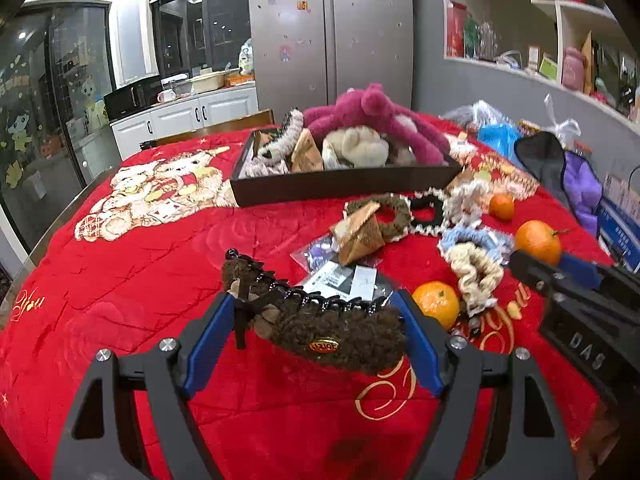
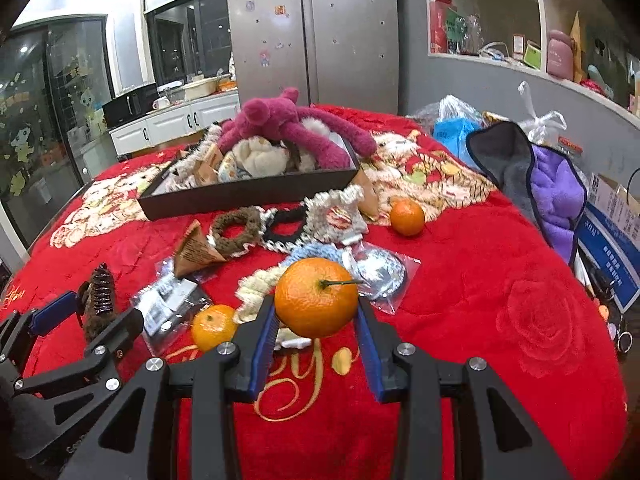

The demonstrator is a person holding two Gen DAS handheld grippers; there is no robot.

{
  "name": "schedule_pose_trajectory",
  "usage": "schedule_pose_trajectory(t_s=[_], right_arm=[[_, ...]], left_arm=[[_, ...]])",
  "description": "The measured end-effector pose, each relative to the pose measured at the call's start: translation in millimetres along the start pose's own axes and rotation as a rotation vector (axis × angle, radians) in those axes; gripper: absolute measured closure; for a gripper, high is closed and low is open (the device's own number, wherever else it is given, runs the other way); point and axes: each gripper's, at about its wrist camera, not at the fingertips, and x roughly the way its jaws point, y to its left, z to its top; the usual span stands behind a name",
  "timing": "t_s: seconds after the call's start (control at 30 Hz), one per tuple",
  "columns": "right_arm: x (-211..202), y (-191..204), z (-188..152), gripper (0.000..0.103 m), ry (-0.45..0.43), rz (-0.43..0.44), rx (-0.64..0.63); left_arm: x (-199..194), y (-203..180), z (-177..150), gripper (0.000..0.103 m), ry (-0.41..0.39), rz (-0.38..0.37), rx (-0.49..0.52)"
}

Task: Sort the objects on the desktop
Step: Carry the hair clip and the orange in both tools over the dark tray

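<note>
From the left wrist, the left gripper [image 1: 316, 332] is clamped, jaws fairly wide, on a fuzzy brown hair claw clip [image 1: 320, 320] raised above the red blanket-covered surface [image 1: 140, 280]; from the right wrist, the right gripper [image 2: 316, 320] grips a stemmed orange mandarin [image 2: 316, 298] between half-closed jaws.

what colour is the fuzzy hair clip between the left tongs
Dark brown fuzzy hair clip with black teeth; the left wrist view shows it best.
</note>
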Motion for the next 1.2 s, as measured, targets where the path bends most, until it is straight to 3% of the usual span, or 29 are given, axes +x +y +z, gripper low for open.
schedule_pose_trajectory(t_s=[0.33, 0.73, 0.87, 1.07, 1.2], right_arm=[[-22, 28, 8, 0.064, -0.043, 0.048, -0.055], [-25, 40, 23, 0.064, -0.06, 0.06, -0.066], [-18, 41, 32, 0.064, -0.046, 0.076, -0.055], [4, 39, 59, 0.064, -0.016, 0.118, -0.014], [25, 39, 83, 0.064, -0.008, 0.091, -0.013]], left_arm=[[-24, 12, 6, 0.023, -0.019, -0.018, -0.028], [-25, 26, 30, 0.023, -0.032, -0.037, -0.042], [-15, 31, 47, 0.023, -0.029, -0.06, -0.034], [21, 32, 81, 0.023, 0.042, -0.094, -0.001], [40, 31, 107, 0.023, 0.042, -0.098, 0.015]])
